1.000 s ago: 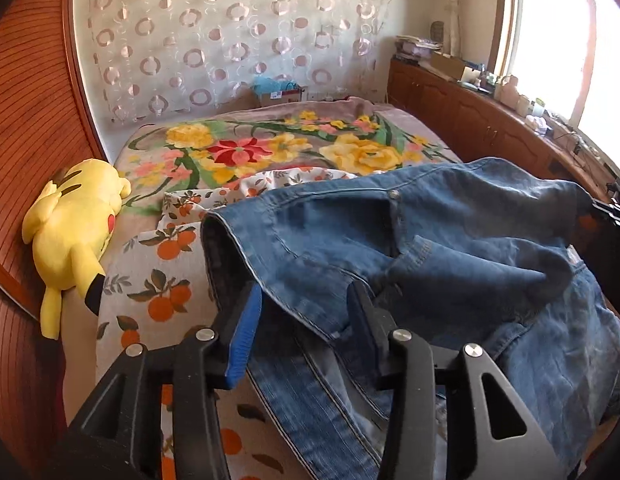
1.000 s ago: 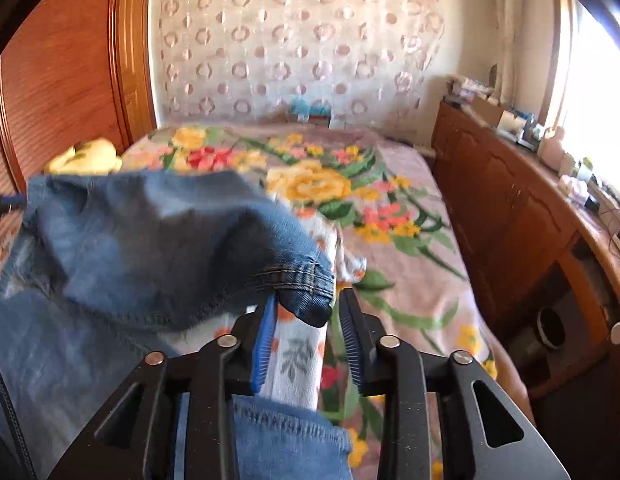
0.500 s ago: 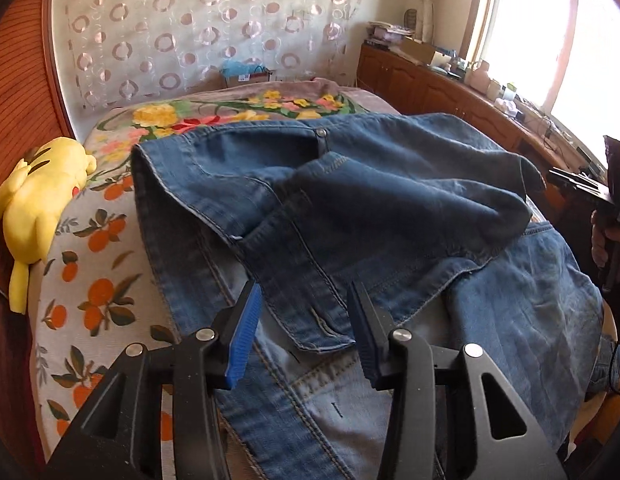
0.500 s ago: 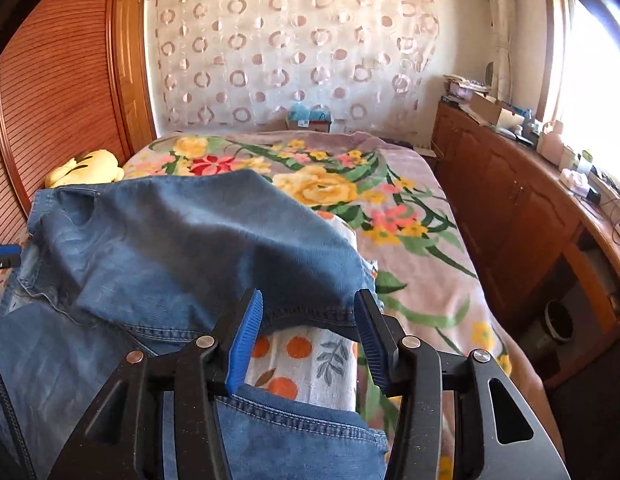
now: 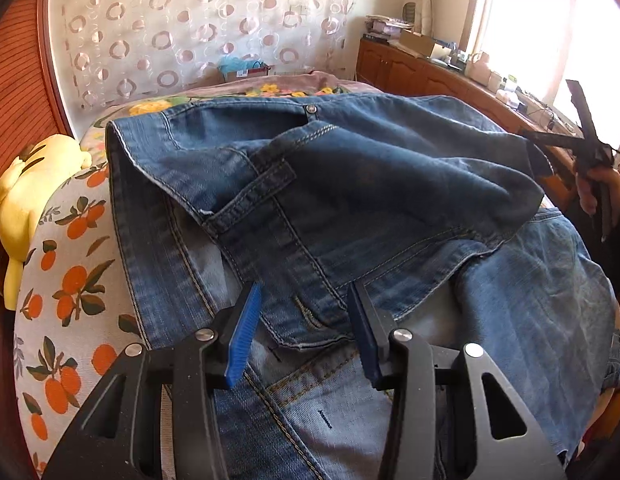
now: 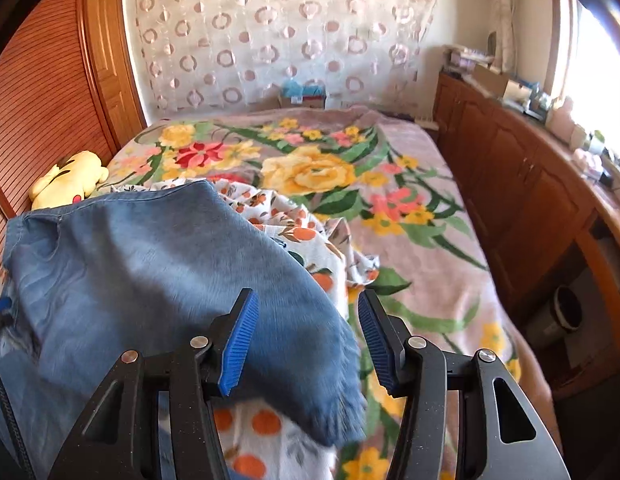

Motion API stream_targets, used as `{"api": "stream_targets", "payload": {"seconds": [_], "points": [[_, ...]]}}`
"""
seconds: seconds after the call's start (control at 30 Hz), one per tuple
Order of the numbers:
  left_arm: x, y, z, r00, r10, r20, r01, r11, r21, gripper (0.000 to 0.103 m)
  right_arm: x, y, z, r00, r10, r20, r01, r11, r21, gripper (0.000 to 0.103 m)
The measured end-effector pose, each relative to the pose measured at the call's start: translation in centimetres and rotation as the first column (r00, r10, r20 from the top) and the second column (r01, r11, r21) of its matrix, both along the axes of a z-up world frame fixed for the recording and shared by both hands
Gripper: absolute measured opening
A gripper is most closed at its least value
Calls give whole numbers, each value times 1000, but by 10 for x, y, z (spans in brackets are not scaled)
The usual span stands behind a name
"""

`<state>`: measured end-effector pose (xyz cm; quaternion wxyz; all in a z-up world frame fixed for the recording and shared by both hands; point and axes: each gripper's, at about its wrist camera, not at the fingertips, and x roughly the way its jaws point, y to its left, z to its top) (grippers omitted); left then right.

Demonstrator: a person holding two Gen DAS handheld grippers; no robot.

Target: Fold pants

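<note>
Blue denim pants (image 5: 350,208) lie on the bed, the darker waist part folded over the paler legs. My left gripper (image 5: 305,332) is open just above the folded edge, holding nothing. In the right wrist view the pants (image 6: 149,280) spread across the left and a blurred flap lies between the open fingers. My right gripper (image 6: 307,340) is open and holds nothing. The right gripper also shows in the left wrist view (image 5: 590,148) at the far right edge, in a hand.
A sheet with orange fruit print (image 5: 69,280) lies under the pants on a floral blanket (image 6: 390,200). A yellow plush toy (image 5: 25,196) lies by the wooden wall at left. A wooden cabinet (image 6: 530,184) runs along the right under the window.
Both grippers have opened and let go of the pants. The waist part has dropped onto the legs. The right gripper has pulled back and up; the flap in front of it is still moving.
</note>
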<state>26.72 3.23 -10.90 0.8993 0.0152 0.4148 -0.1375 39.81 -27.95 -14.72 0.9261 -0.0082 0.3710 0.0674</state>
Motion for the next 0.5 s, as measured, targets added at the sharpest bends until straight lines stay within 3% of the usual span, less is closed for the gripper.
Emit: {"api": "stream_targets", "payload": {"seconds": [0.03, 0.1, 0.17, 0.3, 0.5], "points": [[0, 0, -1, 1000, 0, -1, 0, 1000, -4, 49, 5, 2, -1, 1000, -1, -10, 1, 1000, -7, 54], [0, 1, -2, 1000, -2, -3, 2, 1000, -18, 64, 15, 7, -2, 1000, 5, -20, -5, 1000, -15, 54], [-2, -1, -2, 1000, -11, -1, 11, 999, -33, 67, 23, 10, 0, 999, 18, -29, -18, 1000, -15, 54], [-5, -2, 6, 999, 10, 38, -9, 1000, -14, 68, 37, 16, -2, 998, 39, -48, -40, 999, -23, 54], [-11, -6, 29, 996, -10, 89, 15, 998, -55, 69, 53, 10, -13, 994, 59, -95, -58, 998, 16, 53]]}}
